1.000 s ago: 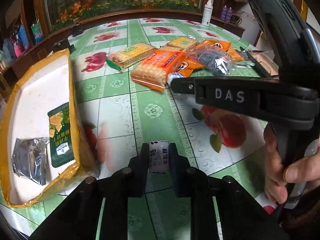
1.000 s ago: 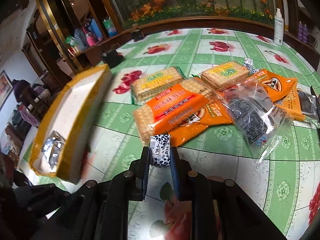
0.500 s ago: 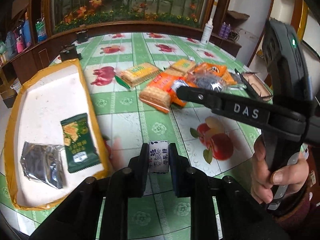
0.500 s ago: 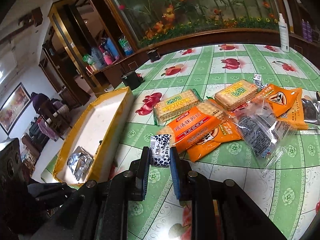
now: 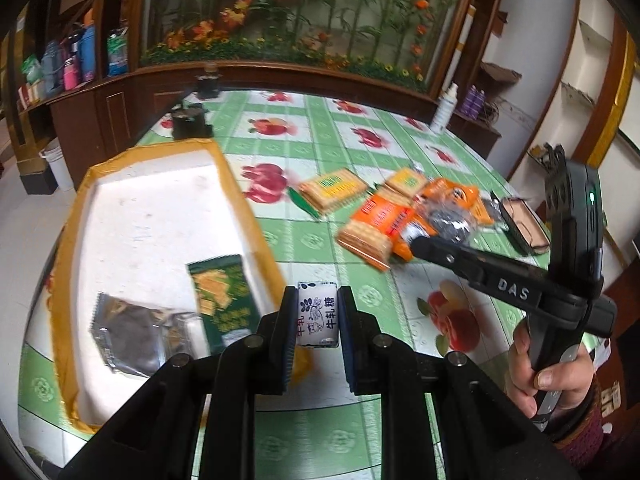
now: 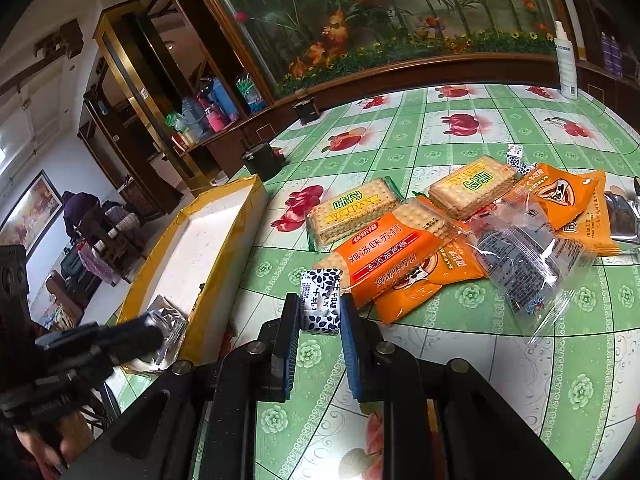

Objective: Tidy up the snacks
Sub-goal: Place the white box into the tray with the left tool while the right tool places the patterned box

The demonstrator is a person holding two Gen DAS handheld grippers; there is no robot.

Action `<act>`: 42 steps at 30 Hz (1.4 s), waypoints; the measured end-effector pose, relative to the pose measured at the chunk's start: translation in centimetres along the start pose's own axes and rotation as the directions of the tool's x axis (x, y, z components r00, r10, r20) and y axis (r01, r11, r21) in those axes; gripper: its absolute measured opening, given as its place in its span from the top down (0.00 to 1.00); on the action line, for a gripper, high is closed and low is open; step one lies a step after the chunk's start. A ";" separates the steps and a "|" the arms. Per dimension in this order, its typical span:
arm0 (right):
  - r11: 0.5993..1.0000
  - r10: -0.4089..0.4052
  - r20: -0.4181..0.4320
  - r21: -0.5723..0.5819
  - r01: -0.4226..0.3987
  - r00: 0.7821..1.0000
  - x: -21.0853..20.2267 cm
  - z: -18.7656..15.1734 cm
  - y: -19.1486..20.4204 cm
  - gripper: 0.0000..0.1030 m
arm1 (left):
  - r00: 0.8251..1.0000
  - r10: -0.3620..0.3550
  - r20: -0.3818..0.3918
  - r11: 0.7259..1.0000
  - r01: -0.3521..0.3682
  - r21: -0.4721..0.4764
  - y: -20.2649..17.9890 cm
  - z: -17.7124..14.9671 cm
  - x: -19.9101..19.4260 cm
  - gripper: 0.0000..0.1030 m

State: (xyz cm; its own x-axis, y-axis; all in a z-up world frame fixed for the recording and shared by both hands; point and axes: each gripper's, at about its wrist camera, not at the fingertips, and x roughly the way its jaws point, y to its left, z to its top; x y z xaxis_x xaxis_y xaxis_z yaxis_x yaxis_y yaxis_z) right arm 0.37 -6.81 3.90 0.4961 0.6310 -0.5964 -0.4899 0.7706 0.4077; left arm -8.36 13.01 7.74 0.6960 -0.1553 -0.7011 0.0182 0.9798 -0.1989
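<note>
While the left tongs (image 5: pixel 318 320) clamp a nougat candy (image 5: pixel 317 319) over the yellow-rimmed tray's (image 5: pixel 248 200) near-right edge, the right tongs (image 6: pixel 320 312) pinch another wrapped candy (image 6: pixel 321 300) just right of that tray.

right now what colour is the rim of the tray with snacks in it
Yellow-orange rim on the tray around a white inside; the left wrist view shows it best.

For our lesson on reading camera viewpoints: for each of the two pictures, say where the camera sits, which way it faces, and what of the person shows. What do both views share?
Left wrist: behind the left gripper holding a candy, facing the tray; the right hand shows.
Right wrist: behind the right gripper, also holding a candy, facing the snack pile; no hand clearly visible.
Shared: tray, snack pile, green tablecloth.
</note>
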 end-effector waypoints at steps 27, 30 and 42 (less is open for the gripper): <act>0.968 0.189 -0.203 -0.124 -0.216 0.961 10.7 0.6 14.3 0.79 | 0.994 0.097 0.049 0.959 -0.080 -0.270 14.3 -2.0 0.6 0.82; 0.967 0.170 -0.220 -0.150 -0.206 0.961 11.8 0.3 14.9 0.79 | 0.993 0.100 0.060 0.962 -0.081 -0.260 14.1 -1.9 0.6 0.82; 0.965 0.170 -0.191 -0.167 -0.203 0.967 11.5 -0.2 14.6 0.78 | 0.984 0.145 0.104 0.966 -0.118 -0.228 13.1 -1.9 0.5 0.53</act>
State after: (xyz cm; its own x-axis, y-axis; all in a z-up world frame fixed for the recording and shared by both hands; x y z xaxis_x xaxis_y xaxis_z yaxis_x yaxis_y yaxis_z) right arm -1.18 11.68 2.87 0.2592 0.7239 -0.6394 -0.6932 0.6004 0.3988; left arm -9.17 25.57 3.50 0.7623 0.0026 -0.6472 -0.2285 0.9367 -0.2654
